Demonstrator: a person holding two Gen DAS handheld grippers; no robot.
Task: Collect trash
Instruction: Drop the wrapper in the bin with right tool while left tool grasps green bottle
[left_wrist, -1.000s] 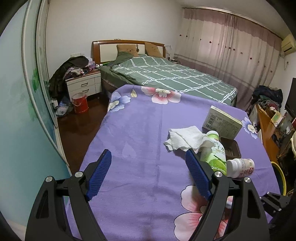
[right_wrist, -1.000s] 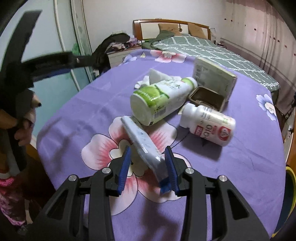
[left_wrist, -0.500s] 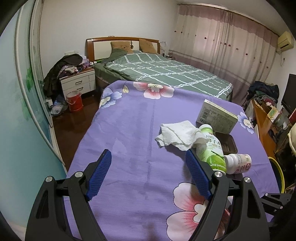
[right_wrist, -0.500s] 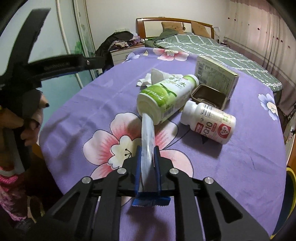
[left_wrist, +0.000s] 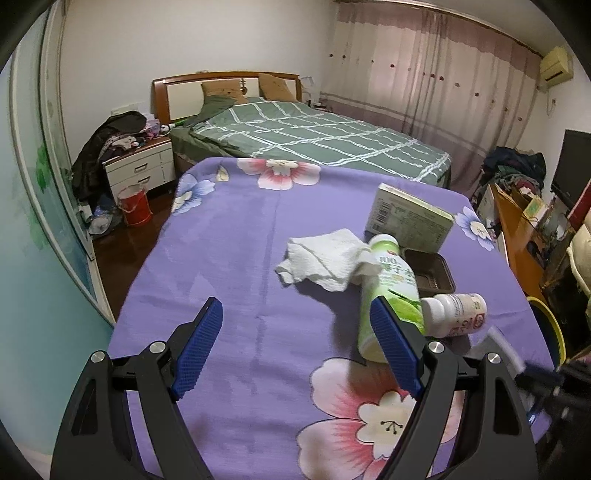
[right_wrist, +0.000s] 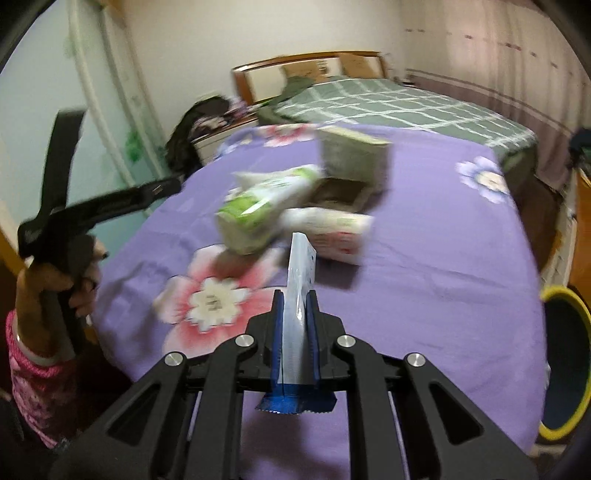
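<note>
My right gripper (right_wrist: 294, 306) is shut on a pale blue snack wrapper (right_wrist: 299, 280) and holds it lifted above the purple flowered tablecloth (right_wrist: 424, 236). My left gripper (left_wrist: 295, 332) is open and empty above the cloth's near left part. Ahead of it lie a crumpled white tissue (left_wrist: 321, 258), a green-and-white bottle (left_wrist: 391, 291) on its side, a small white bottle (left_wrist: 458, 314), a dark tray (left_wrist: 432, 273) and a cardboard box (left_wrist: 410, 218). The same pile shows blurred in the right wrist view, with the green bottle (right_wrist: 258, 206) nearest.
A yellow-rimmed bin (right_wrist: 565, 358) stands at the table's right edge, also in the left wrist view (left_wrist: 550, 332). A bed (left_wrist: 314, 136), a nightstand (left_wrist: 144, 170) and a red bucket (left_wrist: 135, 205) lie beyond. A cluttered desk (left_wrist: 524, 229) is at the right.
My right gripper closed on the wrapper, lifted it off the cloth and swung right toward the bin. My left gripper drew back slightly and stayed open.
</note>
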